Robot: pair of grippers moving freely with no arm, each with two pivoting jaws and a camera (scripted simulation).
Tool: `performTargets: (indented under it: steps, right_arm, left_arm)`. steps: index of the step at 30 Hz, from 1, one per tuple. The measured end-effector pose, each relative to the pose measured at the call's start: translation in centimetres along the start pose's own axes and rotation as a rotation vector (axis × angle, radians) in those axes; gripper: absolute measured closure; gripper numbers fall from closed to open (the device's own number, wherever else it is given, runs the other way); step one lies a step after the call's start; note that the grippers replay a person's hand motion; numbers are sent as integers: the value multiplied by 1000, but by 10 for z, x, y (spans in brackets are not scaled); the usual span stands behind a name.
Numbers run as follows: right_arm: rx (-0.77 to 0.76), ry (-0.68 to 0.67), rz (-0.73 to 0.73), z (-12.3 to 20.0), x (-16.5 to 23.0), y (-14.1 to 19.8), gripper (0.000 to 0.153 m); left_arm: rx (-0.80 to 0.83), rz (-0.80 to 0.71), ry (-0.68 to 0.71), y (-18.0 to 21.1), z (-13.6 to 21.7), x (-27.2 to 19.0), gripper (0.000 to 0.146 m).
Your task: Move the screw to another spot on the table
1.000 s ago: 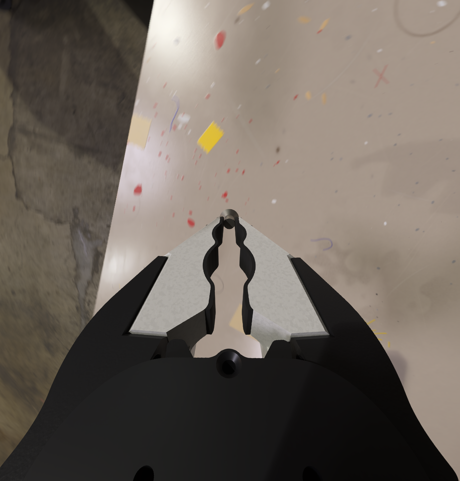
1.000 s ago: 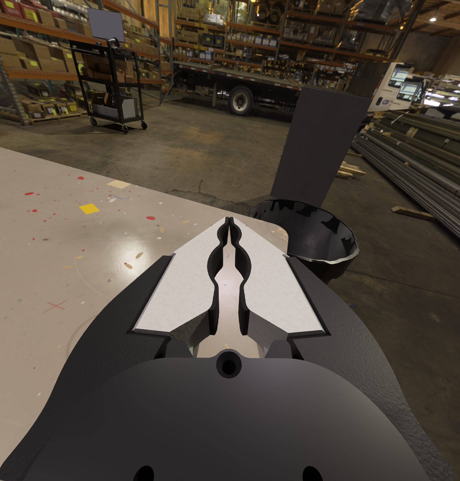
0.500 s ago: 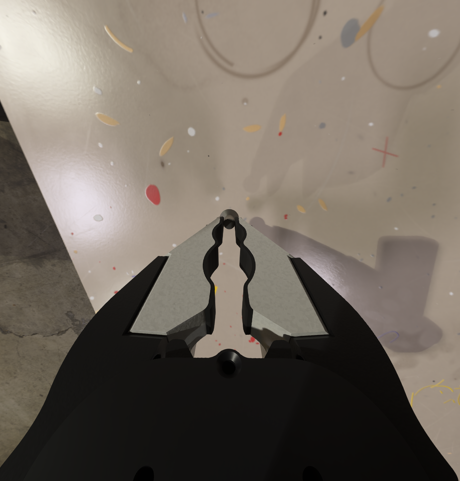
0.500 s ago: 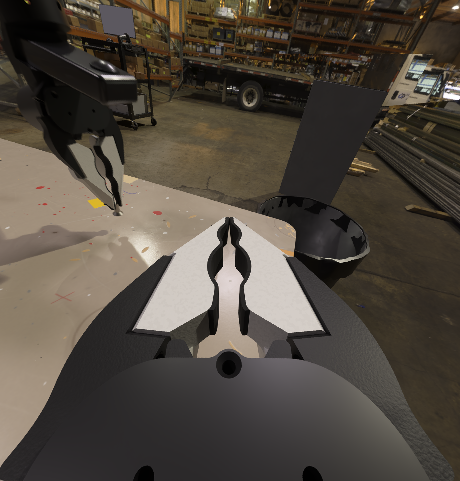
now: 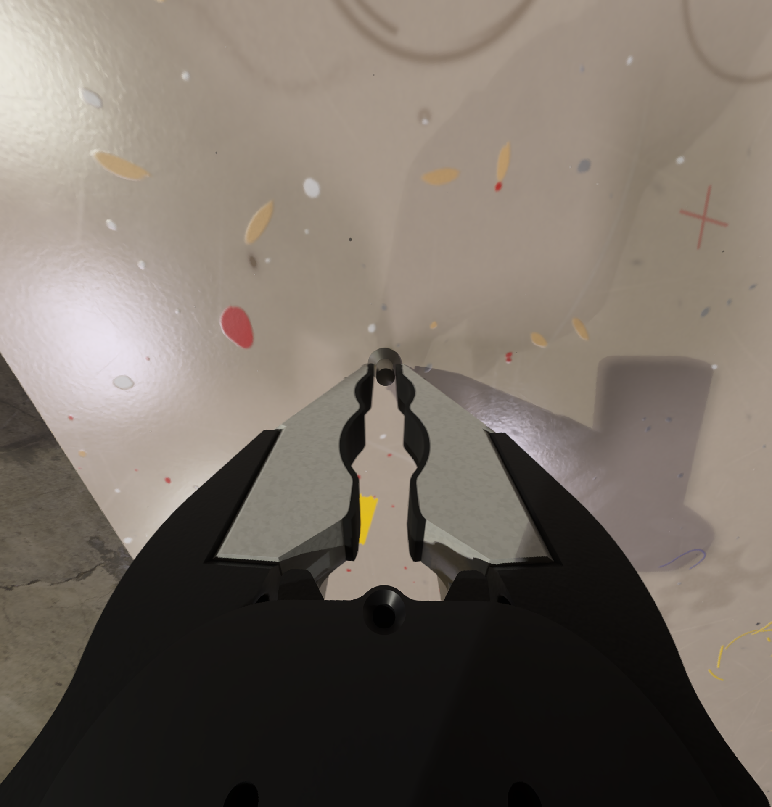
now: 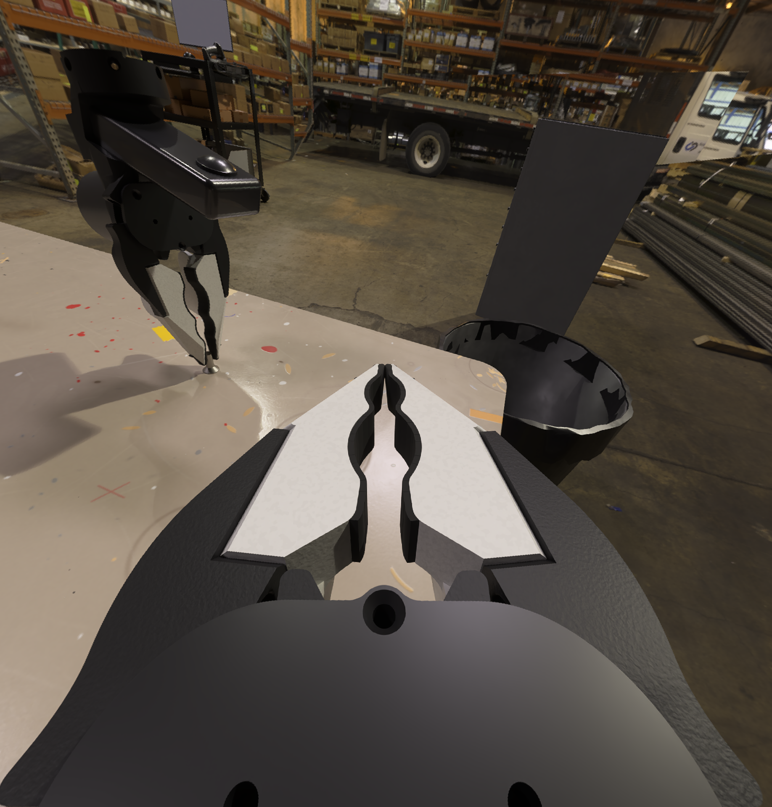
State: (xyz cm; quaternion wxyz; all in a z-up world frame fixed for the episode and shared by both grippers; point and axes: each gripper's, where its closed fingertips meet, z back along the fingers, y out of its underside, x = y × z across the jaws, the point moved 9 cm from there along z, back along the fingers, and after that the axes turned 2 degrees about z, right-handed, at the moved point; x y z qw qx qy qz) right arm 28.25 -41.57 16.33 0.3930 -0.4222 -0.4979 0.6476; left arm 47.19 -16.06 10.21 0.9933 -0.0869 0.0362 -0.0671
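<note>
A small grey metal screw [image 5: 384,366] is pinched upright between the tips of my left gripper [image 5: 384,371], head down. In the right wrist view the screw [image 6: 210,365] hangs from the left gripper [image 6: 206,354], and its head touches or nearly touches the beige table [image 6: 48,546] near the far edge. My right gripper [image 6: 384,369] is shut and empty, hovering above the table's far right corner, to the right of the screw.
A black bin [image 6: 546,393] stands on the floor just past the table's right corner, with a dark upright panel [image 6: 563,227] behind it. The table edge [image 5: 56,441] runs down the left of the left wrist view. Paint specks and a yellow patch [image 6: 162,333] mark the tabletop.
My left gripper has carried the screw rightward and down towards the table, entering the right wrist view and coming nearer to my right gripper. The right gripper has barely moved.
</note>
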Motion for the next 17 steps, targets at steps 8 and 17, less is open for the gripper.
performTargets:
  steps: [8, 17]
  right_arm:
    - [11, -14, -6, -2, 2, 2, 153]
    - [-4, -64, -23, 1, 4, 1, 146]
  left_arm:
    - [-85, 46, -21, 3, 17, 1, 103]
    - [-432, 180, -309, 52, 133, -37, 126]
